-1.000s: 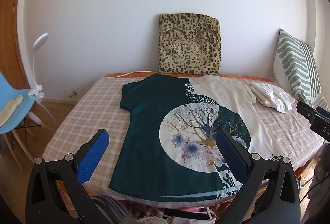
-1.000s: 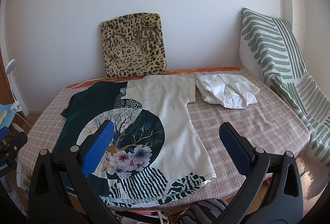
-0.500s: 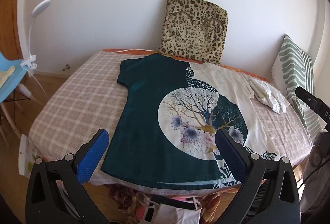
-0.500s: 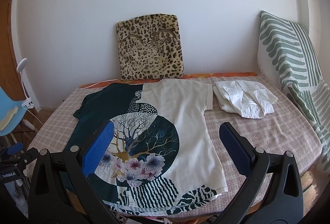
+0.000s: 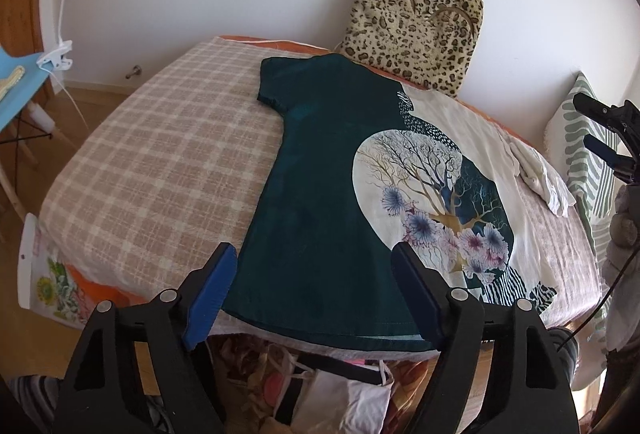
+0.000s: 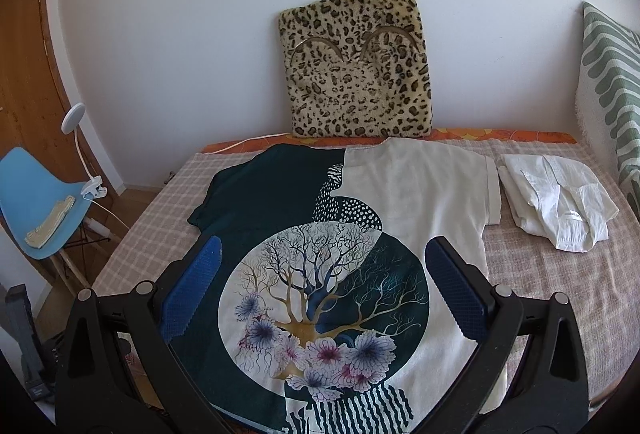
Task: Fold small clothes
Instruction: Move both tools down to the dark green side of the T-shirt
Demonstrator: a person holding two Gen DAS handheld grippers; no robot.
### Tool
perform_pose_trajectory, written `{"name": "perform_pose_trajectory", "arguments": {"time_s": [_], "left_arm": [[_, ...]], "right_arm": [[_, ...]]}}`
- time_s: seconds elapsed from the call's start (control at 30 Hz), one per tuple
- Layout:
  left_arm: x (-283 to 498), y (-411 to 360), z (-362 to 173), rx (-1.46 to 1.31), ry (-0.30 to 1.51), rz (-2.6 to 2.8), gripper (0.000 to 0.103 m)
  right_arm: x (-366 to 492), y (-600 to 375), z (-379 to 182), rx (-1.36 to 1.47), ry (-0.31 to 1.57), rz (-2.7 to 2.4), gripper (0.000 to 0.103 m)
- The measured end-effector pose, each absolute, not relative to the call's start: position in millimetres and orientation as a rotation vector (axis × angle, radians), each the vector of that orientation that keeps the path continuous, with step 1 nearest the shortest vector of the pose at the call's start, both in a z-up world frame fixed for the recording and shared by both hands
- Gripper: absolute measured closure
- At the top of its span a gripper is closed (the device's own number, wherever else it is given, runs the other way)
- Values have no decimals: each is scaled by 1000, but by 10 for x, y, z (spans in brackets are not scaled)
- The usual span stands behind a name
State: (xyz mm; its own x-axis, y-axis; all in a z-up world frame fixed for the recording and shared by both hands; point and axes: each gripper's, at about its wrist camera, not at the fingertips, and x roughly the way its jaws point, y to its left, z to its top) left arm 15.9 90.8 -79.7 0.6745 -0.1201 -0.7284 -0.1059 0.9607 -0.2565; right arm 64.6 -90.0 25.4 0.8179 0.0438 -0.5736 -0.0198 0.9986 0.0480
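My grippers hovered over a flat T-shirt [image 6: 400,202] on the bed [image 5: 160,162].
Left gripper [image 5: 314,290] had just been narrowing, seemingly holding nothing; right gripper [image 6: 322,284] gaped empty.

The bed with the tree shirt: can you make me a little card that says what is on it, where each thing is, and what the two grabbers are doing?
Surface: bed with a checked cover
Main item: tree shirt, spread flat, half dark green, half cream
Beside its cream sleeve: folded white shirt
Against the wall: leopard cushion, upright
Far right: green striped pillow
Left gripper: jaws have just been closing, pads not on cloth, over the shirt's dark hem corner
Right gripper: jaws open, above the tree print
Folding: not begun
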Motion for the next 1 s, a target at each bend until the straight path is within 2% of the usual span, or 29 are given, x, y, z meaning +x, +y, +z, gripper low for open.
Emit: {"name": "perform_pose_trajectory", "arguments": {"time_s": [0.17, 0.3, 0.47, 0.53, 0.8, 0.93, 1.0], "left_arm": [[255, 1080, -1004, -332, 889, -38, 36], [357, 1198, -1140, -349, 924, -29, 47], [386, 1351, -1302, -442, 932, -25, 55], [406, 1367, -1369, -466, 947, -34, 60], [438, 1435, -1484, -531, 956, -33, 67], [426, 1443, -1537, -547, 951, -26, 72], [401, 1451, -1544, -559, 934, -23, 73]], "right_arm": [[1096, -640, 229, 28, 627, 97, 0], [1558, -366, 166, 57, 671, 158, 0], [2180, 80, 4, 52, 764, 223, 1], [2436, 294, -78, 30, 808, 253, 2], [3349, 950, -447, 32, 930, 291, 4], [3746, 1214, -686, 18, 988, 284, 13], [3936, 1296, -823, 23, 1013, 271, 13]]}}
